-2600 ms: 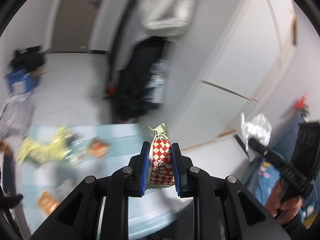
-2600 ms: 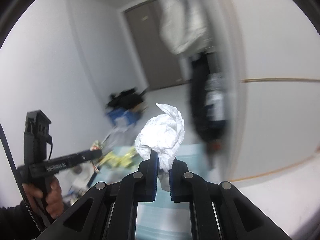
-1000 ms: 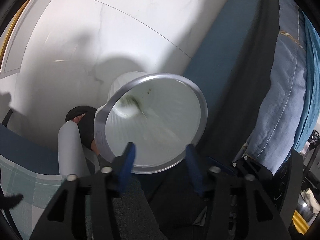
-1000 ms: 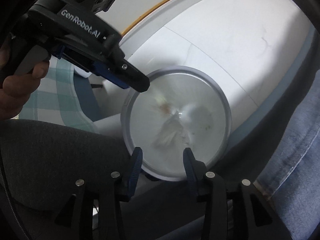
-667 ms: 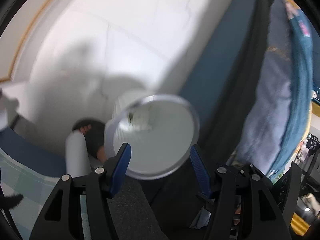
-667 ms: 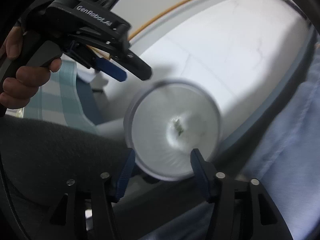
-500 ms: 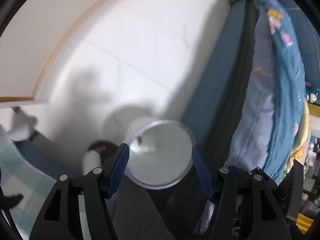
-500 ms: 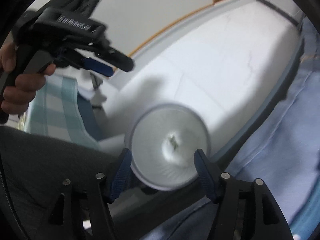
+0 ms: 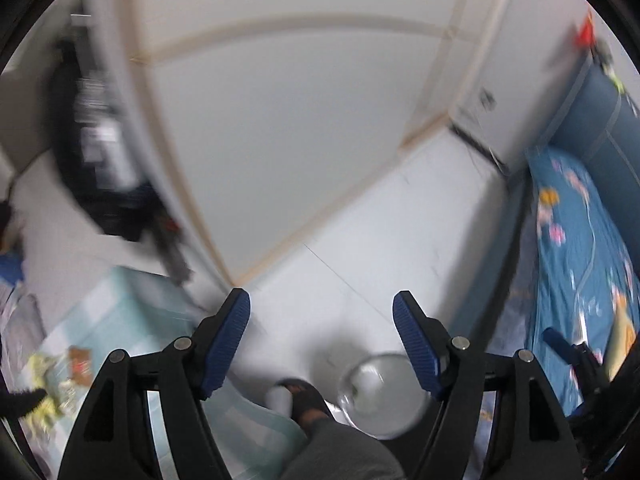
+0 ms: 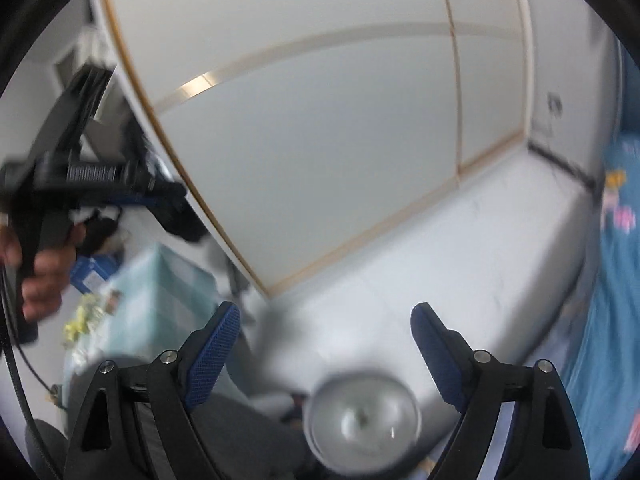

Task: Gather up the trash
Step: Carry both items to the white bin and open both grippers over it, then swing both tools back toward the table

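With both jaws wide and empty, having just been opening, the next trash (image 9: 48,376) lies lower left on the desk (image 9: 132,304). Left gripper (image 9: 320,340) looks nearer than right gripper (image 10: 326,344); the bin (image 10: 362,424) sits below.

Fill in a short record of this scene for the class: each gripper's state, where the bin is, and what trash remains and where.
left gripper: open, jaws just been opening, nothing between them
right gripper: open, jaws just been opening, nothing between them
bin: round, white, on the pale floor below both grippers, beside the blue bedding
bin contents: something small at the bottom, too blurred to name
remaining trash: yellow wrappers on the checked cloth
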`<move>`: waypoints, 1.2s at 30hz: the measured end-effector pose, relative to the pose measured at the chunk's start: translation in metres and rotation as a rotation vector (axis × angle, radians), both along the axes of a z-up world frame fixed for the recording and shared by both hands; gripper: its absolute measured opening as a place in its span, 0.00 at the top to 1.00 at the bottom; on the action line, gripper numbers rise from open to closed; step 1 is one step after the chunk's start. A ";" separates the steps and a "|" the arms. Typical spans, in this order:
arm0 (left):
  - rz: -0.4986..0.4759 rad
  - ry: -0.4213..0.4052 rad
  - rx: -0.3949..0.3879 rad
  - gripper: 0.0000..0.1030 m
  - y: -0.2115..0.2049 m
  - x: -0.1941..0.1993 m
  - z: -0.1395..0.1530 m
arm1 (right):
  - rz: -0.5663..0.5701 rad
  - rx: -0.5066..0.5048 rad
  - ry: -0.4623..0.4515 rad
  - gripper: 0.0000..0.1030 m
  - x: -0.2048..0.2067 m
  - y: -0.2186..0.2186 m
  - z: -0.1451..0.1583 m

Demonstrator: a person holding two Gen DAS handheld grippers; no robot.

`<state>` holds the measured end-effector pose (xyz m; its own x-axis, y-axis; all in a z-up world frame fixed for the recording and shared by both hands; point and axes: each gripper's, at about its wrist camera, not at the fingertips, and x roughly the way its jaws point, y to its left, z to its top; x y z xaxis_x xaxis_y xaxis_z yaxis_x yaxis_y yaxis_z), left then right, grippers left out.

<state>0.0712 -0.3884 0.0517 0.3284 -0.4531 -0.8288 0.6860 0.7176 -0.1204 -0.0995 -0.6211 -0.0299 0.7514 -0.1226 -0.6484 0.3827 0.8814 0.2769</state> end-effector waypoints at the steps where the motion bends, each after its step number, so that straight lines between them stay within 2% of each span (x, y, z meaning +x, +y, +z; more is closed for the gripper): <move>1: 0.040 -0.033 -0.018 0.31 0.016 0.000 0.008 | 0.013 -0.017 -0.035 0.15 0.002 0.005 0.014; 4: 0.167 -0.178 -0.072 0.28 0.071 -0.012 0.030 | 0.048 -0.066 -0.101 0.15 0.015 0.026 0.042; 6: 0.260 -0.248 -0.089 0.21 0.109 -0.020 0.038 | 0.076 -0.082 -0.146 0.15 0.021 0.044 0.061; 11: 0.435 -0.308 -0.148 0.20 0.187 -0.032 0.054 | 0.188 -0.125 -0.231 0.08 0.037 0.108 0.100; 15: 0.529 -0.386 -0.147 0.11 0.223 -0.050 0.061 | 0.315 -0.183 -0.318 0.08 0.043 0.172 0.122; 18: 0.584 -0.446 -0.126 0.10 0.247 -0.057 0.062 | 0.397 -0.201 -0.373 0.06 0.048 0.210 0.130; 24: 0.696 -0.461 -0.106 0.05 0.287 -0.059 0.058 | 0.515 -0.176 -0.415 0.02 0.069 0.265 0.127; 29: 0.784 -0.463 -0.121 0.01 0.316 -0.055 0.045 | 0.589 -0.135 -0.388 0.02 0.086 0.294 0.105; 32: 0.818 -0.484 -0.091 0.01 0.329 -0.048 0.032 | 0.631 -0.112 -0.369 0.02 0.101 0.314 0.092; 36: 0.842 -0.454 -0.098 0.01 0.351 -0.040 0.012 | 0.674 -0.116 -0.326 0.02 0.126 0.334 0.077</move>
